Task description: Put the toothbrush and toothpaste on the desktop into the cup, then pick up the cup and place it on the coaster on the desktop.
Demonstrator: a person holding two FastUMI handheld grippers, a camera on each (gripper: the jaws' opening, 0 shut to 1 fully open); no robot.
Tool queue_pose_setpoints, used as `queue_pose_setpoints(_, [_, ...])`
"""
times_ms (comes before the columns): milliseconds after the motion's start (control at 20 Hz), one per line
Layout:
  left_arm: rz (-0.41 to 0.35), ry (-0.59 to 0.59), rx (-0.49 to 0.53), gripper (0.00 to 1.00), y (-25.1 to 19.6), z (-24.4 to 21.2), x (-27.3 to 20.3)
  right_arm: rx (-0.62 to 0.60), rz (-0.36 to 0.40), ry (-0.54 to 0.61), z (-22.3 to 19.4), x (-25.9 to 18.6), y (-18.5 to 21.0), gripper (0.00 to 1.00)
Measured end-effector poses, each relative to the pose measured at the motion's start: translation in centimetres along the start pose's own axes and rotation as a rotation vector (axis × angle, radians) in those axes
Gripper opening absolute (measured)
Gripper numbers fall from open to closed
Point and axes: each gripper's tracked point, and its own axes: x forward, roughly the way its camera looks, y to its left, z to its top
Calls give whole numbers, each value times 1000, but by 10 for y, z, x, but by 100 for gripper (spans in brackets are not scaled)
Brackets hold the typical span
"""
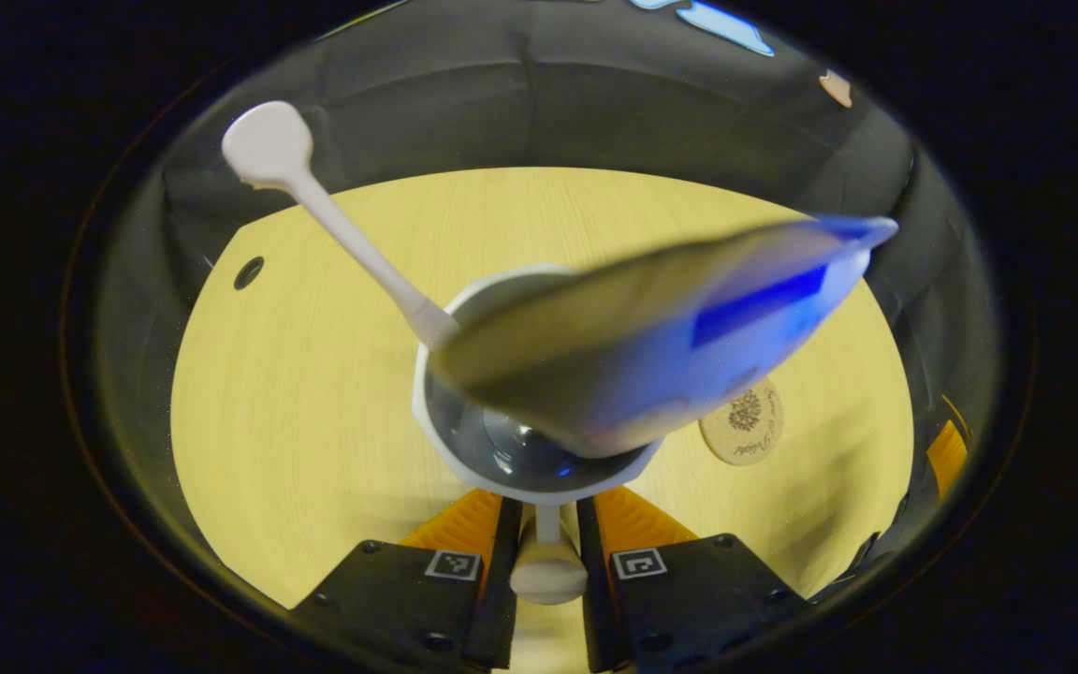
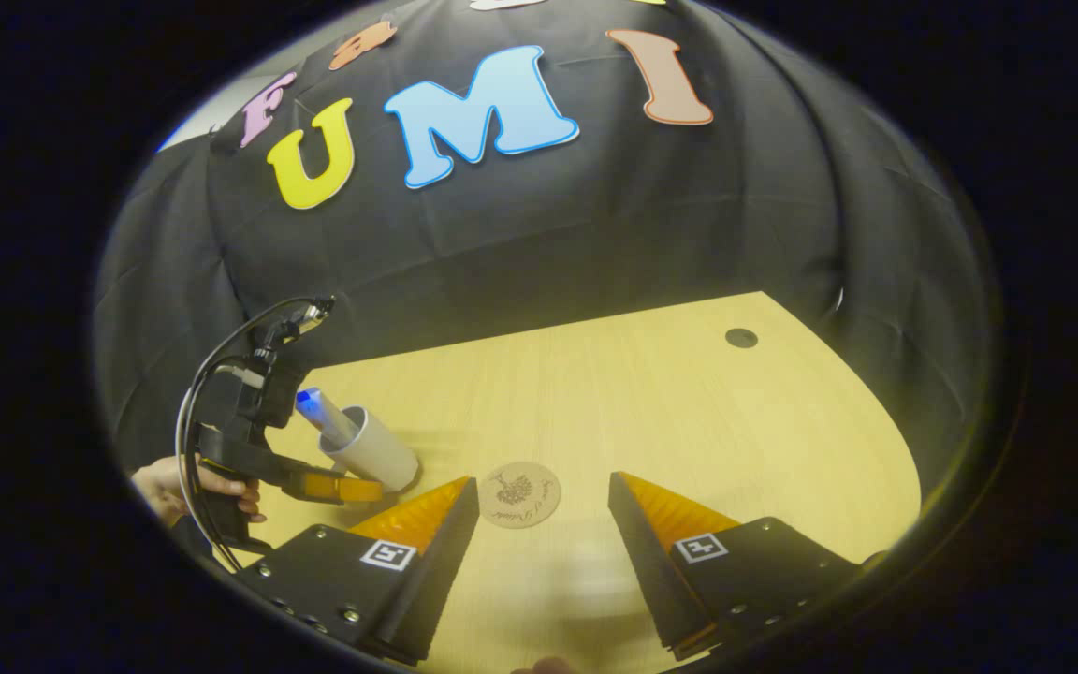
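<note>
my left gripper (image 1: 548, 552) clamps the handle of a smooth white cup (image 1: 464, 440), tilted above the pale wood-grain desktop (image 1: 296, 421). a slim white toothbrush (image 1: 314, 197) and a glossy blue-and-white toothpaste tube (image 1: 679, 328) lean out of it. the round cork coaster (image 2: 520, 494) lies flat, just ahead between the spread fingers of my empty right gripper (image 2: 544, 510).

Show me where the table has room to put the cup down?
The coaster lies bare, just ahead of the open right claw. Past it, the table is free up to the small round hole near the black cloth. It is crowded on the side where the left claw holds the cup with toothpaste and toothbrush inside.
</note>
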Motion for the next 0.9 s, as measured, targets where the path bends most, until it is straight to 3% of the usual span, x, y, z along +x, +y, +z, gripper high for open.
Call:
queue_pose_setpoints(250, [-32, 4, 40, 37, -41, -1, 1, -2, -17, -15, 3, -9, -14, 80])
queue_pose_setpoints(300, [-39, 5, 47, 37, -49, -1, 1, -1, -19, -16, 3, -11, -17, 85])
queue_pose_setpoints(350, [-45, 6, 56, 36, -58, -2, 2, 3, -21, -16, 3, -13, -20, 80])
queue_pose_setpoints(400, [-52, 9, 65, 37, -66, -2, 2, 7, -23, -19, 3, -16, -23, 84])
queue_pose_setpoints(750, [-86, 19, 114, 37, -127, -3, 2, 13, -45, -34, 3, -31, -52, 85])
queue_pose_setpoints(800, [-86, 20, 118, 37, -133, -1, 2, 14, -47, -36, 3, -33, -56, 80])
queue_pose_setpoints(900, [-86, 27, 121, 37, -142, 2, 2, 22, -51, -40, 3, -37, -63, 80])
